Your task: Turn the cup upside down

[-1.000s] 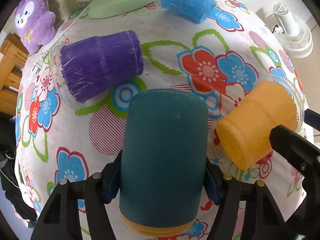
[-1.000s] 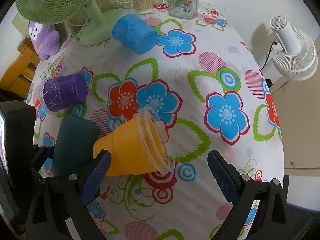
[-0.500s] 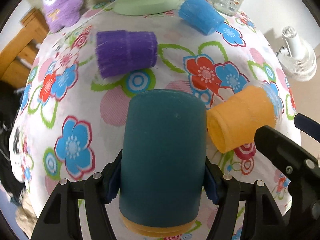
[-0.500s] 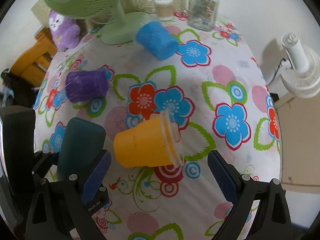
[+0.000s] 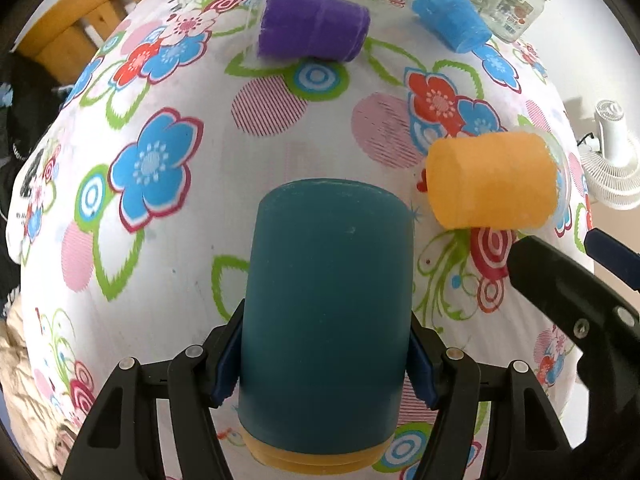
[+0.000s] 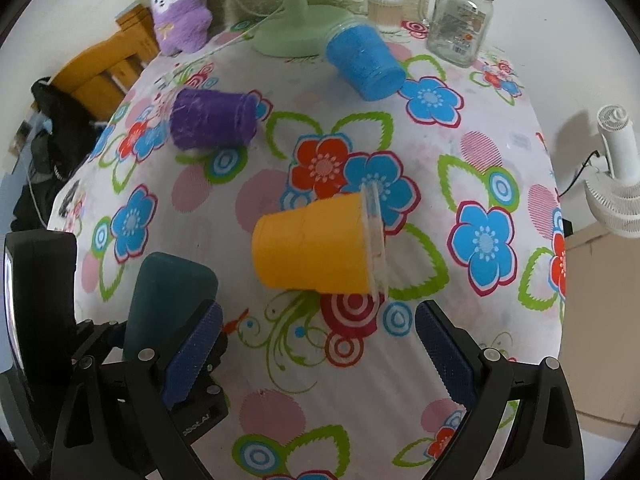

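Observation:
My left gripper is shut on a teal cup with a yellow band at its near end, held above the flowered tablecloth. The same cup shows at the lower left of the right wrist view. An orange cup lies on its side in the middle of the table, mouth to the right; it also shows in the left wrist view. My right gripper is open and empty, just short of the orange cup.
A purple cup and a blue cup lie on their sides further back. A green fan, a glass jar, a cotton-swab box and a purple plush toy stand at the far edge. A white fan stands off the table at the right.
Both grippers have drawn back and risen, so more of the table shows. The teal cup stays gripped in the left gripper. The orange cup has rolled slightly; its mouth now faces right.

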